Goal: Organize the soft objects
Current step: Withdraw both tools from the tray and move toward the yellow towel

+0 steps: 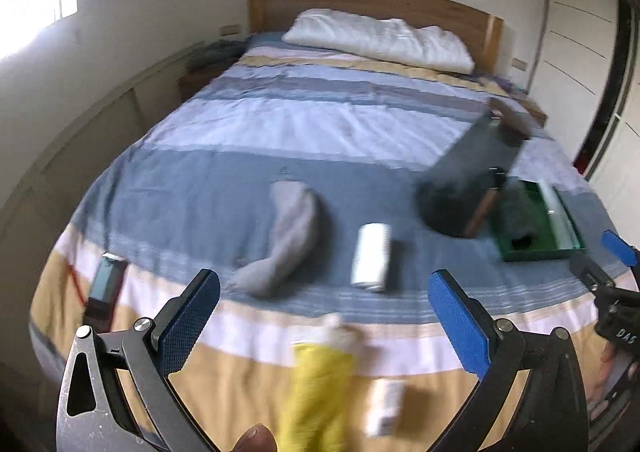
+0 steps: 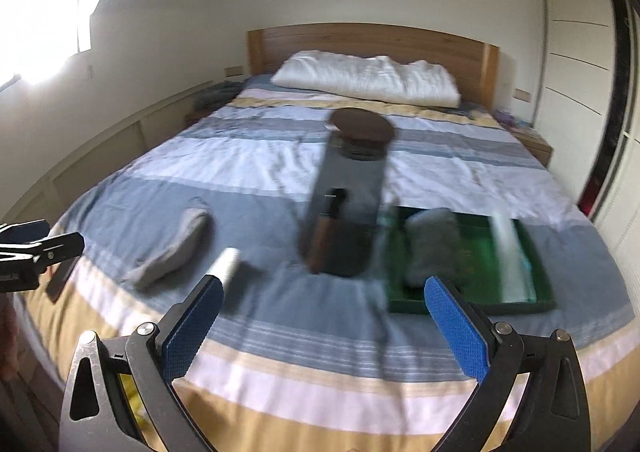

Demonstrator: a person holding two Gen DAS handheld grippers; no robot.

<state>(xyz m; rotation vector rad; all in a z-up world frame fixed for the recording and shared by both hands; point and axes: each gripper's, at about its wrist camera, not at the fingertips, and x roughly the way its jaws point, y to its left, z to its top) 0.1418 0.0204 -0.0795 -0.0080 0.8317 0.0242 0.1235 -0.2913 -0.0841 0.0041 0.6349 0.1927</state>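
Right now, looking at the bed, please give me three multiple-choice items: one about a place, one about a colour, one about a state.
1. Where does the loose grey sock lie?
A. on the bedspread
B. in the tray
C. on the pillow

2. What colour is the tray?
A. red
B. green
C. white

3. How is the left gripper?
A. shut on the sock
B. shut on the white can
C. open, holding nothing

Answers:
1 A, it rests on the blue stripe, left of the white can.
2 B, its rim and floor are green.
3 C, its blue pads stand wide apart with nothing between them.
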